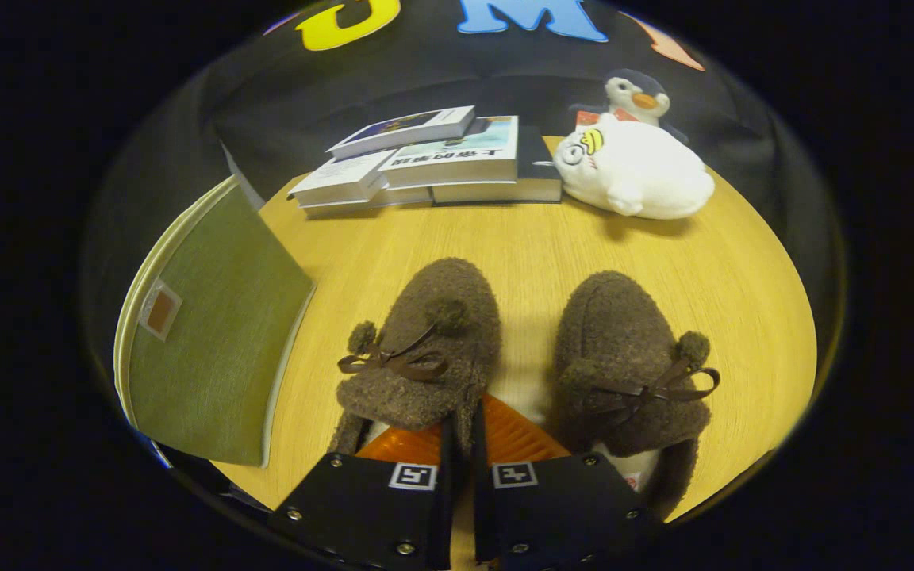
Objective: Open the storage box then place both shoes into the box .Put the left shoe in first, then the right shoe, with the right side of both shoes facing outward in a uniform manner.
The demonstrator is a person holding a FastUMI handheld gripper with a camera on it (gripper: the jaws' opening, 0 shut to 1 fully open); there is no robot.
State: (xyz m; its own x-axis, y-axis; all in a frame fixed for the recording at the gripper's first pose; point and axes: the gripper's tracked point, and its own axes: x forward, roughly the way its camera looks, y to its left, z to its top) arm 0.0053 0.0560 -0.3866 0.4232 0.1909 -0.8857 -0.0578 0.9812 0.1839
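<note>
Gripper [461, 444] fingers nearly closed on the inner wall of the left-hand slipper; box lid up.

The two fingers stand close together with the collar of the left-hand slipper [417, 349] apparently pinched between them, one finger seeming to reach inside the opening; contact by both pads is judged likely, not confirmed. The right-hand slipper [627, 357] sits just beside it on the wooden table [520, 238], toe pointing away. The green storage box [211, 349] stands near the left-hand slipper, lid raised, suggesting the opening step is done. Books [433, 159] and a plush toy [635, 166] lie well beyond, clear of the working path.
</note>
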